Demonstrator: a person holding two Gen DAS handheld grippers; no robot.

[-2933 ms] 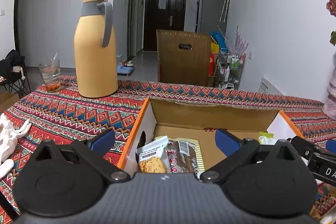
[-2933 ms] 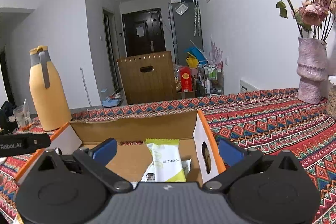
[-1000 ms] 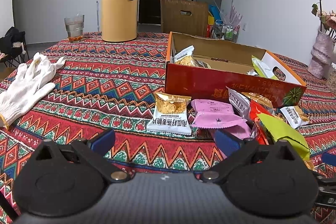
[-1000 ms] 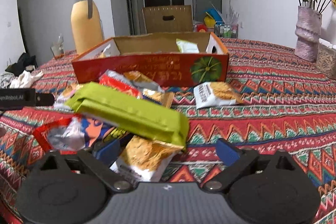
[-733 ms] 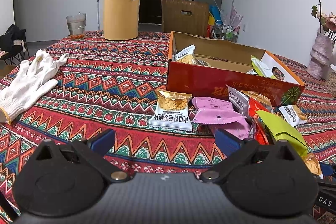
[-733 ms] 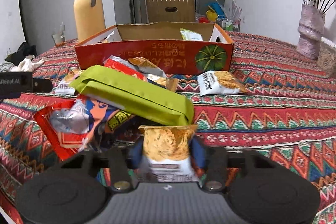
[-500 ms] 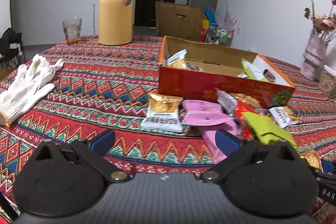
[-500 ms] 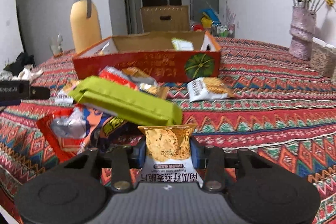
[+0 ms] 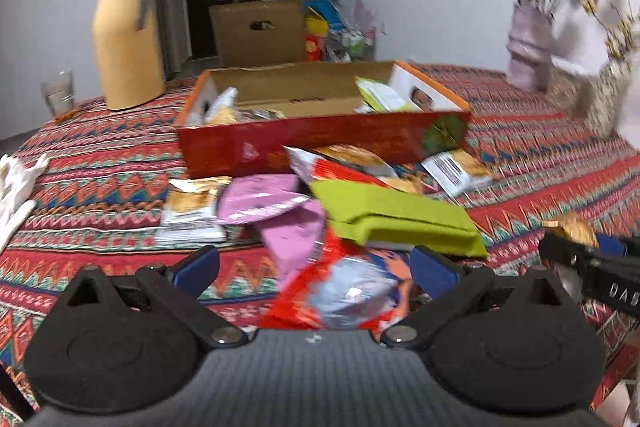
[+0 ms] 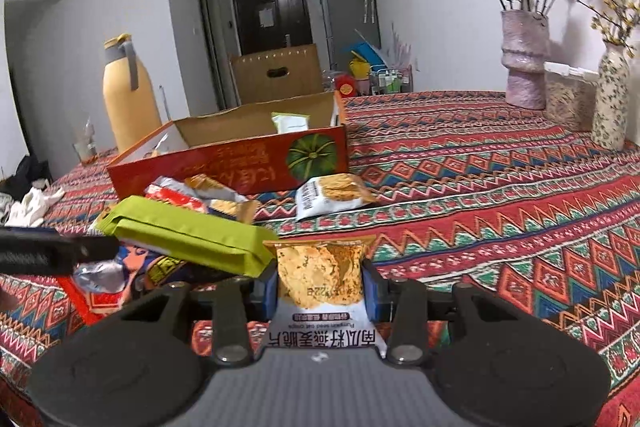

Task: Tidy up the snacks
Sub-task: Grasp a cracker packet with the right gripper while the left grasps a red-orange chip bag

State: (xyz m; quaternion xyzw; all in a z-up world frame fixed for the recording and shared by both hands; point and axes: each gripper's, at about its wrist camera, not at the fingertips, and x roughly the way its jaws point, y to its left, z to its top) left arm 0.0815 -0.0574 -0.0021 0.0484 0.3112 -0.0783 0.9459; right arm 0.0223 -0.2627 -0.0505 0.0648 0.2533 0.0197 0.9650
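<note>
My right gripper [image 10: 320,289] is shut on a white and gold cracker packet [image 10: 320,283], lifted above the tablecloth in front of the pile. My left gripper [image 9: 314,267] is open, its fingers either side of a red foil snack bag [image 9: 344,295]. The open red cardboard box [image 9: 320,139] holds a few packets and also shows in the right wrist view [image 10: 240,159]. In front of it lie a green pack [image 9: 392,215], pink packets [image 9: 272,203] and cracker packets [image 9: 192,207].
A yellow thermos [image 9: 124,39] and a glass [image 9: 58,95] stand at the back left. White gloves [image 9: 14,191] lie at the left edge. Flower vases [image 10: 524,63] and a jar [image 10: 568,99] stand at the back right. Another cracker packet [image 10: 332,195] lies by the box.
My right gripper closed on the cracker packet and raised it from the pile. My left gripper moved right and forward until the red foil bag lies between its fingers.
</note>
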